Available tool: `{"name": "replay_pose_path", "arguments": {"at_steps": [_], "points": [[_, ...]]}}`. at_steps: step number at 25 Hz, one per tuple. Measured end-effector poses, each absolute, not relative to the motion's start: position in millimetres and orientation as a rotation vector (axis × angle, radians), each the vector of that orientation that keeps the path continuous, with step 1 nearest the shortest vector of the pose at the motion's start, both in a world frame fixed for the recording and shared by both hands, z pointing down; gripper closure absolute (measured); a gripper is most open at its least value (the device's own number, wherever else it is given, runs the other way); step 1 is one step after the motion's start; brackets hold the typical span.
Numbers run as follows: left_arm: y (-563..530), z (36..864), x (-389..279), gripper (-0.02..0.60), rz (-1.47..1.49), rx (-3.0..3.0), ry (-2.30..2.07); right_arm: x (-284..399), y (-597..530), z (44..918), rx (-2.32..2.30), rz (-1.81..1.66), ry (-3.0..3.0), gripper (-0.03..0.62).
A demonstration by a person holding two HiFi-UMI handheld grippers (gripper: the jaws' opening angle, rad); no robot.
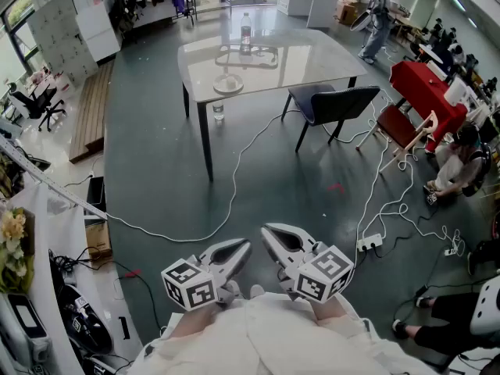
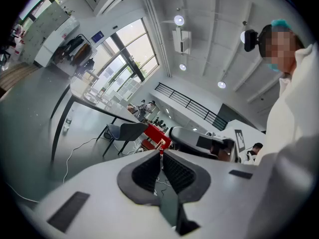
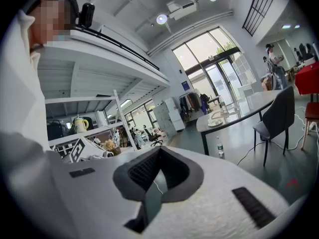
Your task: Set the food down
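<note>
A grey floor (image 1: 312, 186) is spreading across the whole hall, and a pale grey table (image 1: 312, 61) is standing on it far ahead, at the middle. At the near edge, the person's white top (image 1: 266, 334) is filling the bottom of the head view. A red table (image 1: 426, 92) is standing at the far right, with a person sitting on the floor (image 1: 457, 166) just near of it. A dark chair (image 1: 336, 104) is standing against the table's near right side, and a red chair (image 1: 398, 127) is leaning a little further right.

The left gripper (image 1: 244, 246) and the right gripper (image 1: 267, 230) are being held side by side close to the body, both pointing out towards the table and well apart from it. The left gripper's pads (image 2: 147, 173) are meeting at their tips with nothing between them. The right gripper's pads (image 3: 144, 171) are likewise pressing together on nothing.

A white cable (image 1: 234, 186) is trailing over the floor from the near left up towards the table.

A plate (image 1: 227, 85) is lying on the table's near left part; what is lying on it is too small to tell, so the food cannot be placed for certain. A bottle (image 1: 246, 31) is standing at the table's far edge, and another bottle (image 1: 218, 111) is standing on the floor under the table.
</note>
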State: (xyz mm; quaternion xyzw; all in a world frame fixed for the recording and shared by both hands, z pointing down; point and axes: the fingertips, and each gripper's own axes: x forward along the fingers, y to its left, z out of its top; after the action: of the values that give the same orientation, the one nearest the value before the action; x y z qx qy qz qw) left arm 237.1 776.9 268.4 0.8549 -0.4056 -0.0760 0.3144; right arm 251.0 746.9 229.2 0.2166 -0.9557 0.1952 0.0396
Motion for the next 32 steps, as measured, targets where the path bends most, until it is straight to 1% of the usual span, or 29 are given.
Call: {"name": "replay_pose_path", "arguments": {"at_steps": [5, 11, 17, 27, 32], "points": [[772.2, 273.1, 224.3, 0.554, -0.2, 2.246, -1.073, 247.5, 739.4, 228.8, 0.724, 0.667, -2.951, 0.592], [764.9, 273.1, 207.5, 0.554, -0.212, 2.244, -1.074, 234.1, 738.1, 231.7, 0.764, 0.648, -2.939, 0.592], [767.2, 276.8, 206.2, 0.554, -0.217, 2.248, -1.043, 231.2, 732.1, 244.1, 0.856, 0.715, -2.878, 0.592], [765.7, 289.6, 170.1, 0.554, -0.137, 2.257, -0.998, 186.3, 745.2, 257.9, 0.832, 0.603, -2.827, 0.592], [760.0, 301.3, 160.2, 0.554, -0.151, 2.209, -0.989, 178.6, 746.3, 267.4, 0.833, 0.665, -2.807, 0.592]]}}
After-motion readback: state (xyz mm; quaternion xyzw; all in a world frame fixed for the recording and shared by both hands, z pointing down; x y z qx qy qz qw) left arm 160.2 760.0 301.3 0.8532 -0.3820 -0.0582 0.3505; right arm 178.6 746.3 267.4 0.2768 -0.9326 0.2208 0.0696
